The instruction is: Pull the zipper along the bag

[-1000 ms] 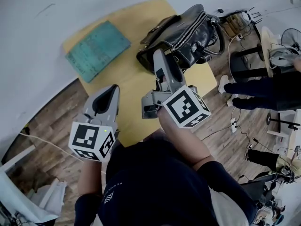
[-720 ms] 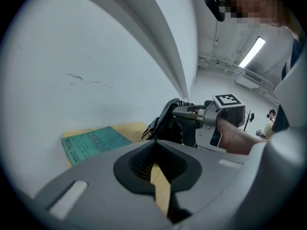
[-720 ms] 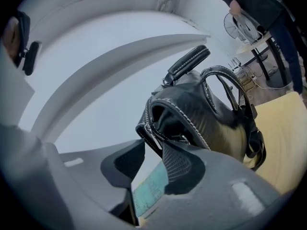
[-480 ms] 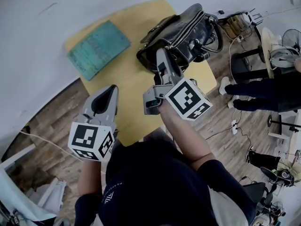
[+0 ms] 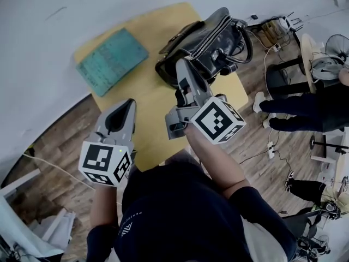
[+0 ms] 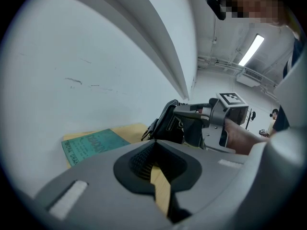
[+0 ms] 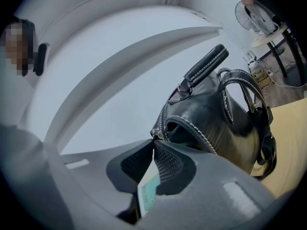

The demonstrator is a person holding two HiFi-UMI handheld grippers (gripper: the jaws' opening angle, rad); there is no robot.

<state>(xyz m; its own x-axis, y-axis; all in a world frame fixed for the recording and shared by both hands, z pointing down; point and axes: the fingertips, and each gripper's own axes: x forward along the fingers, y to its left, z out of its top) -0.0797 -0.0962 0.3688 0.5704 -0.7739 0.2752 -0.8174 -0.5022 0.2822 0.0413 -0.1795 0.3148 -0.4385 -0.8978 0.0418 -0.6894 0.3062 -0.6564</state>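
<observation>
A black leather bag (image 5: pixel 210 34) stands at the far right of the small wooden table (image 5: pixel 147 100), its metal zipper running along the top. My right gripper (image 5: pixel 181 65) reaches level to the bag's near end. Its jaws have just been closing, and in the right gripper view the tips (image 7: pixel 154 139) pinch the zipper pull (image 7: pixel 156 132) at the end of the zipper track. My left gripper (image 5: pixel 128 103) hovers over the table's near edge, shut with nothing between its fingers. From the left gripper view I see the bag (image 6: pixel 168 123) behind the right gripper's body.
A teal book (image 5: pixel 112 59) lies at the table's far left, by the white wall. A person (image 5: pixel 305 100) stands to the right on the wooden floor, among cables, a fan (image 5: pixel 332 53) and stands.
My right gripper's jaws have closed at the bag's near end, and the bag has shifted slightly. The left gripper has not moved.
</observation>
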